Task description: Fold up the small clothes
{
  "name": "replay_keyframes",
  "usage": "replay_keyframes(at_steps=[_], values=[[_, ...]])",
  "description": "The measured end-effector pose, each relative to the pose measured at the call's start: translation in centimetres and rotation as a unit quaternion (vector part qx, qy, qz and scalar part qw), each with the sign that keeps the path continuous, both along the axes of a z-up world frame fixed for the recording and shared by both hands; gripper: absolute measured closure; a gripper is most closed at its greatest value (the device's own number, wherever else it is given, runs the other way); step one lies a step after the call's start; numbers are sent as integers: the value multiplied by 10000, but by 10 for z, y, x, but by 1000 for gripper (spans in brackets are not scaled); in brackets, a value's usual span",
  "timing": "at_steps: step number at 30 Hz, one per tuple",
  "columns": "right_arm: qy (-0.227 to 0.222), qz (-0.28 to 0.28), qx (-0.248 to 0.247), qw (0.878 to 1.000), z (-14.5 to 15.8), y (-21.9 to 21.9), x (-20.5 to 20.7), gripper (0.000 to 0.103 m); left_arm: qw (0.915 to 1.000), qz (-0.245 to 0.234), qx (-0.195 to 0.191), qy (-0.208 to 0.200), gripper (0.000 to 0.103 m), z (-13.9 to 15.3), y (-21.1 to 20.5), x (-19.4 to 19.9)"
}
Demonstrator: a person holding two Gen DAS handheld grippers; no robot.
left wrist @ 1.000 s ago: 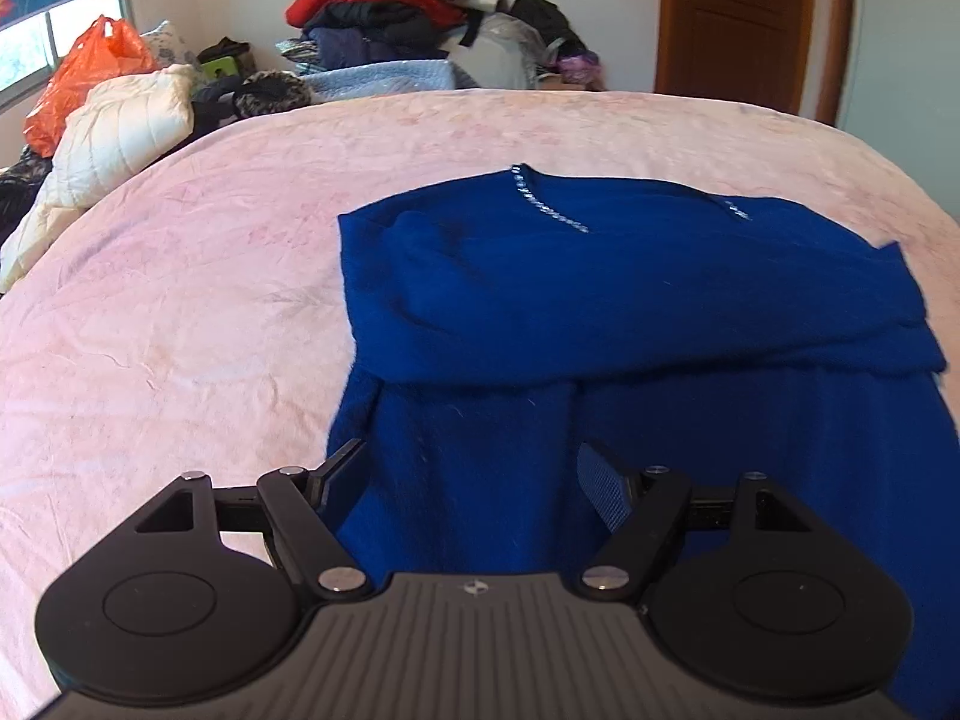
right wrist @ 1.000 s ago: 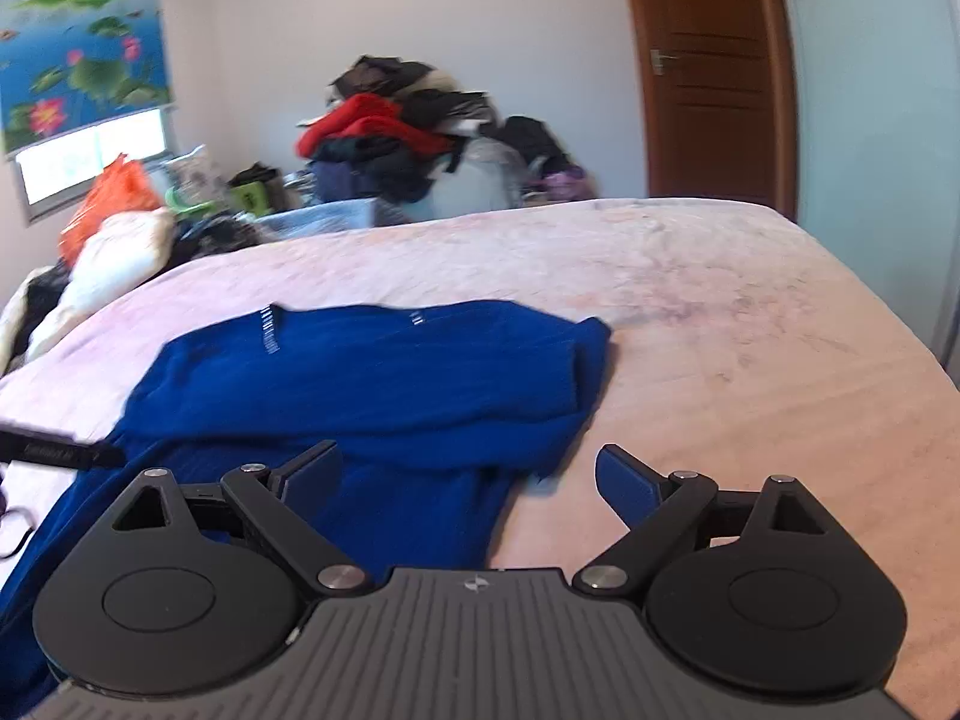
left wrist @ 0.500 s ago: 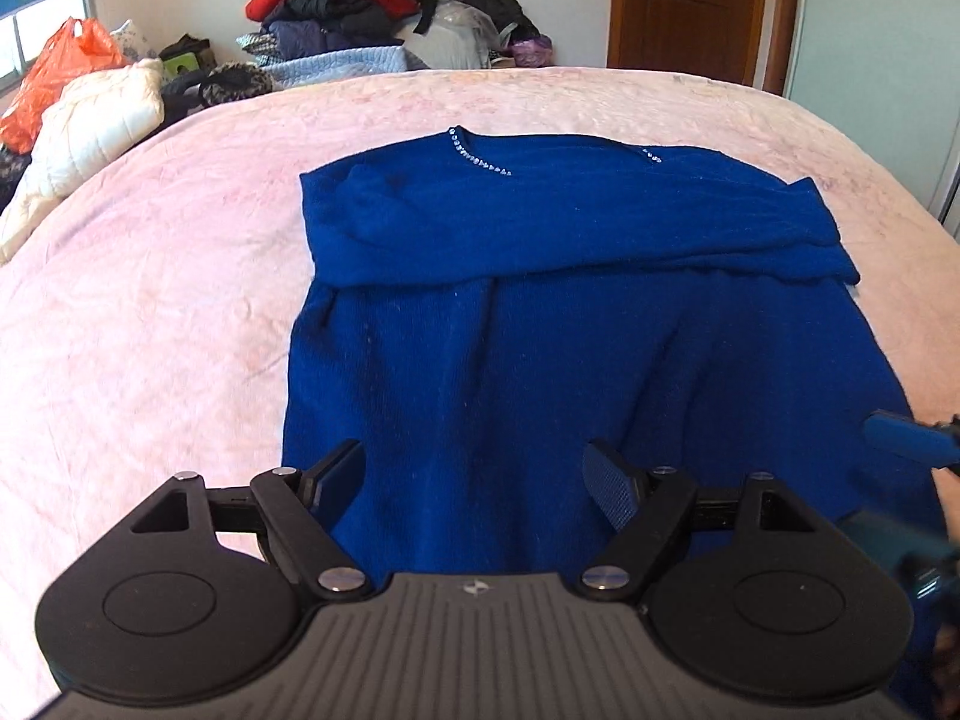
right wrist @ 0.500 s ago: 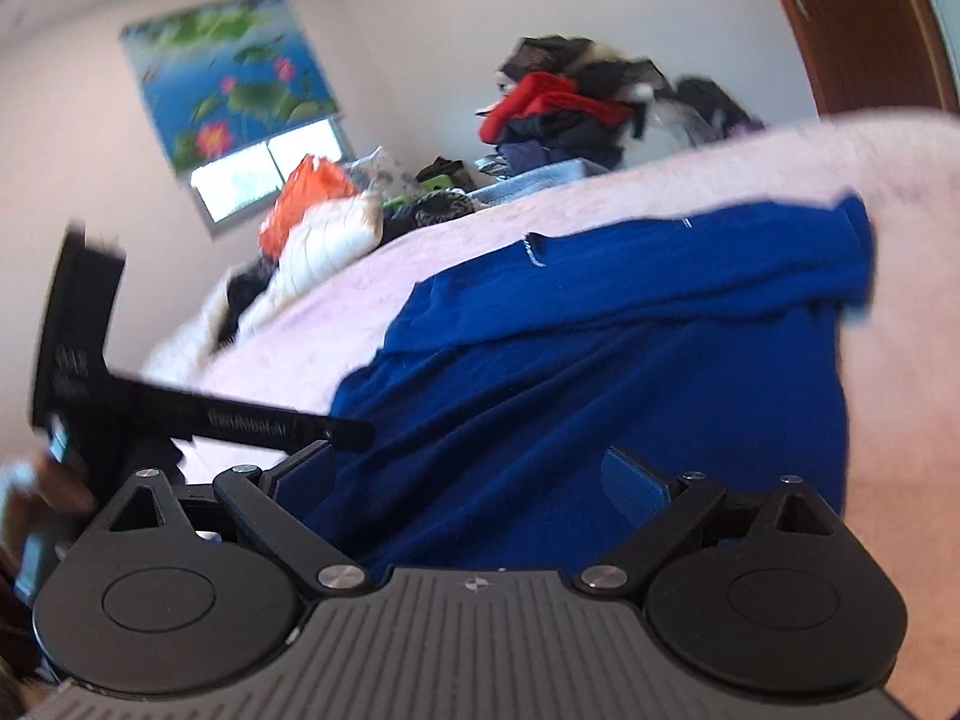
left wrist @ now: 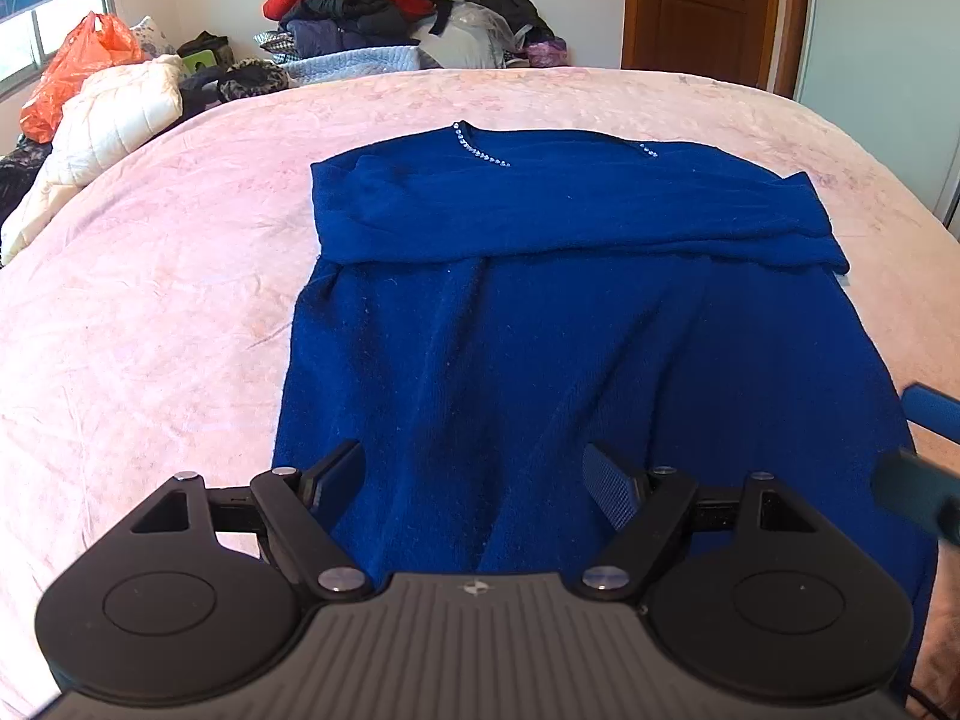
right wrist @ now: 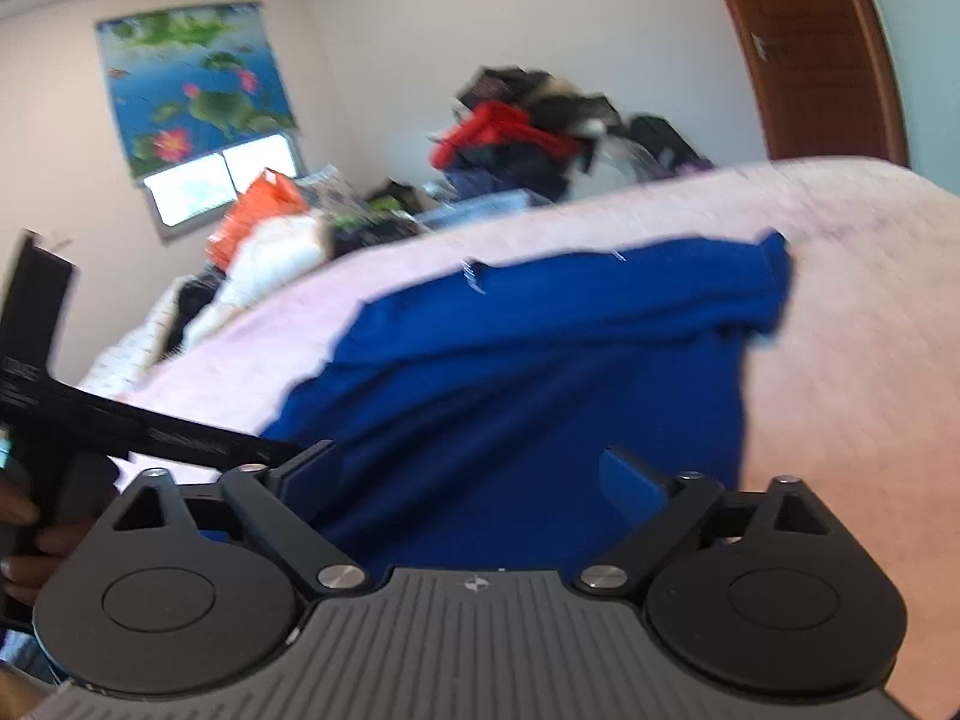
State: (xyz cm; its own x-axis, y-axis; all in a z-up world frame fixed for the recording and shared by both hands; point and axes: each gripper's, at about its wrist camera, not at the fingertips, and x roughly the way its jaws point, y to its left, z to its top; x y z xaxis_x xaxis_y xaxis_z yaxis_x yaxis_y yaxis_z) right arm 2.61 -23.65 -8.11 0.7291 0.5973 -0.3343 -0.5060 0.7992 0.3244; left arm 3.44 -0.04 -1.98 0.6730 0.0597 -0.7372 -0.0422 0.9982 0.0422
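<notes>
A dark blue sweater [left wrist: 570, 324] lies flat on the pink bedspread [left wrist: 150, 300], neckline with small beads at the far end, sleeves folded across the chest. My left gripper [left wrist: 474, 480] is open and empty, low over the sweater's near hem toward its left side. My right gripper [right wrist: 474, 480] is open and empty over the hem's right part; its blue fingertips [left wrist: 930, 408] show at the right edge of the left wrist view. The sweater [right wrist: 540, 372] fills the middle of the blurred, tilted right wrist view.
A heap of clothes [left wrist: 384, 6] is piled beyond the bed's far edge. A white quilted pillow [left wrist: 108, 120] and an orange bag [left wrist: 78, 66] sit at the far left. A wooden door [left wrist: 702, 6] stands at the back right. The left gripper's body [right wrist: 36, 360] shows left.
Both grippers have pulled back from the sweater's upper part toward its near hem. The right gripper has swung in beside the left and tilted. Both stayed open.
</notes>
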Motion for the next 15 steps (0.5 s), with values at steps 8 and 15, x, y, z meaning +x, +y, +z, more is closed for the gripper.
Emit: replay_keyframes(at_steps=[8, 15], values=[[-155, 720, -603, 9955, -11, 39, 11, 3, 9998, 177, 48, -3, 23, 0, 9, -4], [349, 686, -1006, 9919, -19, 42, 13, 3, 9998, 218, 31, 12, 23, 0, 13, -6]])
